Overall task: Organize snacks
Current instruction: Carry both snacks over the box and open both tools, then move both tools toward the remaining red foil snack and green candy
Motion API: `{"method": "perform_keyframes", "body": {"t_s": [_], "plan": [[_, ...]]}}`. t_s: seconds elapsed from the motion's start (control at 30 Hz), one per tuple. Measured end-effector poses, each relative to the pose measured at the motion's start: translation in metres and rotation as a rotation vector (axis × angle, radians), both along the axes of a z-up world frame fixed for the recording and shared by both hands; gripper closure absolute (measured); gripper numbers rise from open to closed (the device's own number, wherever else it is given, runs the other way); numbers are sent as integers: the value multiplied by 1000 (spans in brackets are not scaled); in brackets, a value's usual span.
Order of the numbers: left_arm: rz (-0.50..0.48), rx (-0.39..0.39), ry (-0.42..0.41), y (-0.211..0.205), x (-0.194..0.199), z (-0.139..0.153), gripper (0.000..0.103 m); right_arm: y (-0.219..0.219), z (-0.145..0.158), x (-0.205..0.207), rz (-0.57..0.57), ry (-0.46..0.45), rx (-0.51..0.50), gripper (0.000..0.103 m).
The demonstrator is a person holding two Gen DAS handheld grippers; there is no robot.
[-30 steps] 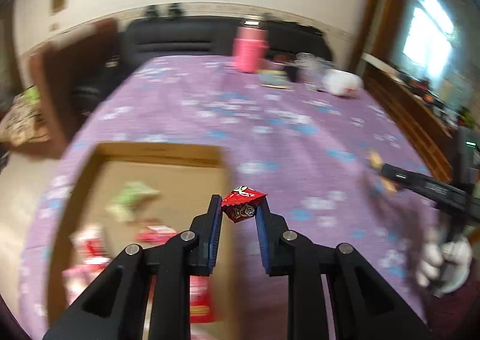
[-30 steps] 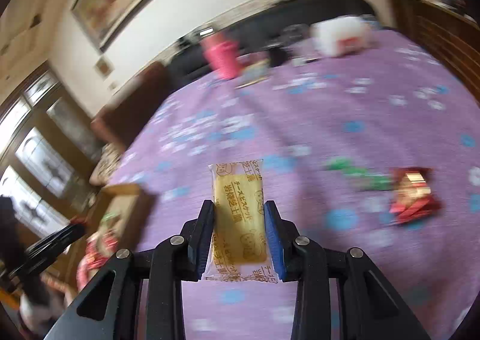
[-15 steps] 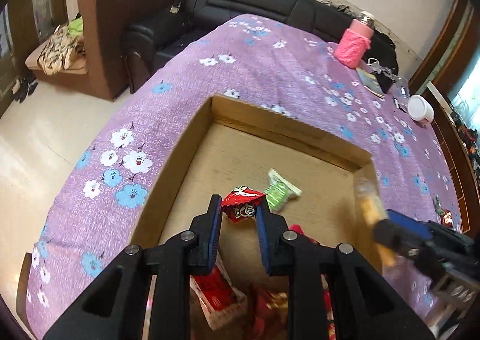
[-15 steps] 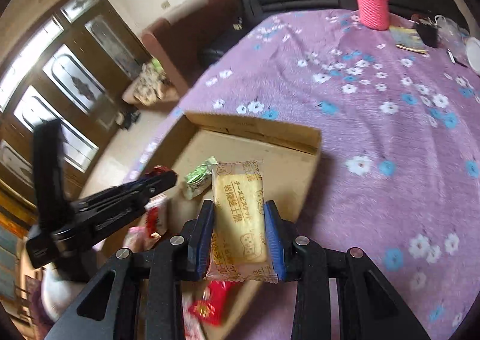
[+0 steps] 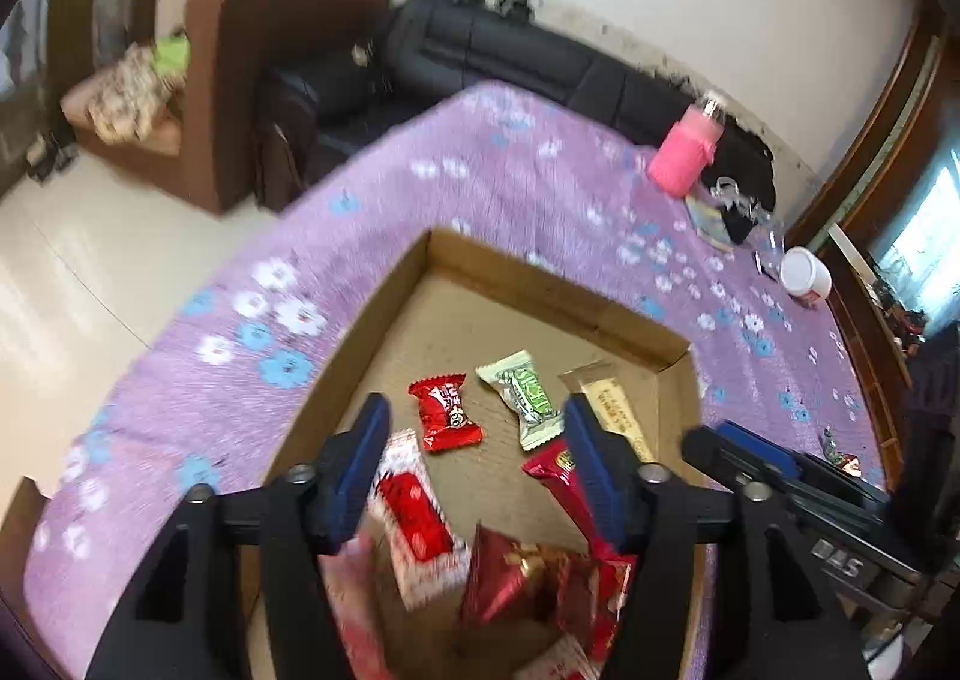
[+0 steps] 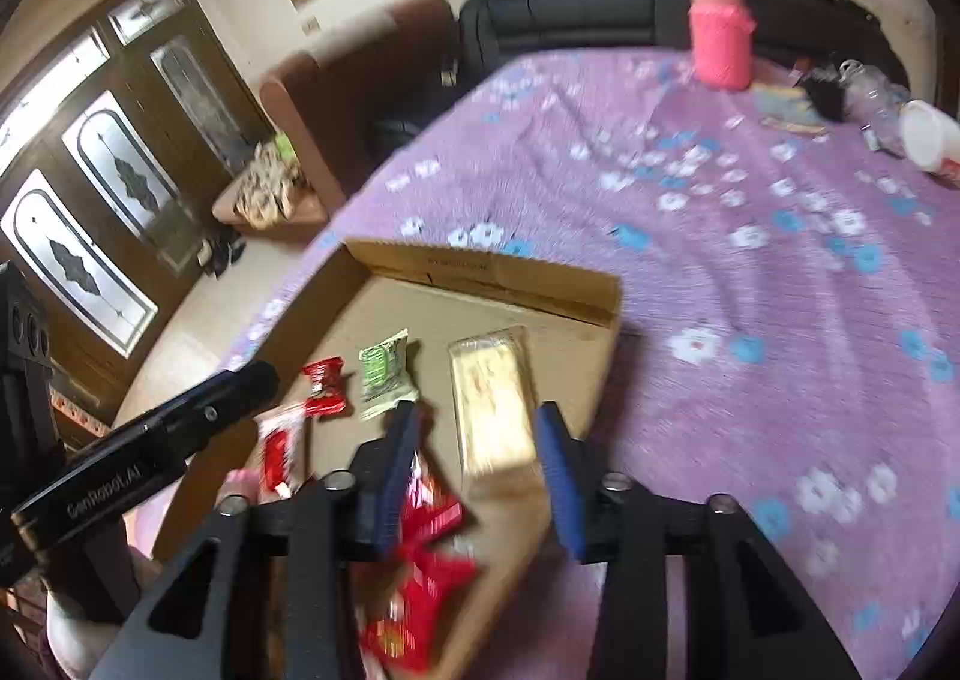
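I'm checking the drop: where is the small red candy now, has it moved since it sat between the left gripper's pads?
Yes. The small red candy has left the just-opened left gripper and lies on the cardboard box floor, beside the green candy.

The left hand-held gripper (image 5: 474, 449) is black, with angular cut-out arms, silver screws at the joints and blue finger pads (image 5: 363, 455). The right hand-held gripper (image 6: 477, 467) matches it. White lettering marks each black body. A white glove (image 6: 72, 635) shows.
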State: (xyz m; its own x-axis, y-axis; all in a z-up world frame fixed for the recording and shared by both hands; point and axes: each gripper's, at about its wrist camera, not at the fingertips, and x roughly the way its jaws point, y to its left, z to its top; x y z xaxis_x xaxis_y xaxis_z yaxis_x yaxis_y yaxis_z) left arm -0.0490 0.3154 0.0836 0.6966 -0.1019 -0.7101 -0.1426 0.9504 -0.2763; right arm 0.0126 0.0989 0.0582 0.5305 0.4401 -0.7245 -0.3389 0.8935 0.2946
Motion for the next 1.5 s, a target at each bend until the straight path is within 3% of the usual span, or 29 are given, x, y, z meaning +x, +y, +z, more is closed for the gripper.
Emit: {"method": "perform_keyframes", "body": {"t_s": [0.1,0.23,0.43,0.73,1.07,1.5], "plan": [[93,126,-58,-17,-31,19,19,-24,10,-32,-30,-84,-8,43],[160,194,-100,-41,-63,34,11,-58,7,-64,-95,-120,23,42],[63,240,-96,-91,-79,41,11,-88,-11,-90,-138,-68,90,42],[10,355,-131,-137,-103,52,11,-101,-6,-124,-134,-120,92,40],[16,366,-109,-139,-109,47,11,-95,-5,-138,-119,-140,75,40],[1,304,-59,-126,-103,31,11,-83,-16,-135,-114,-111,40,39]]}}
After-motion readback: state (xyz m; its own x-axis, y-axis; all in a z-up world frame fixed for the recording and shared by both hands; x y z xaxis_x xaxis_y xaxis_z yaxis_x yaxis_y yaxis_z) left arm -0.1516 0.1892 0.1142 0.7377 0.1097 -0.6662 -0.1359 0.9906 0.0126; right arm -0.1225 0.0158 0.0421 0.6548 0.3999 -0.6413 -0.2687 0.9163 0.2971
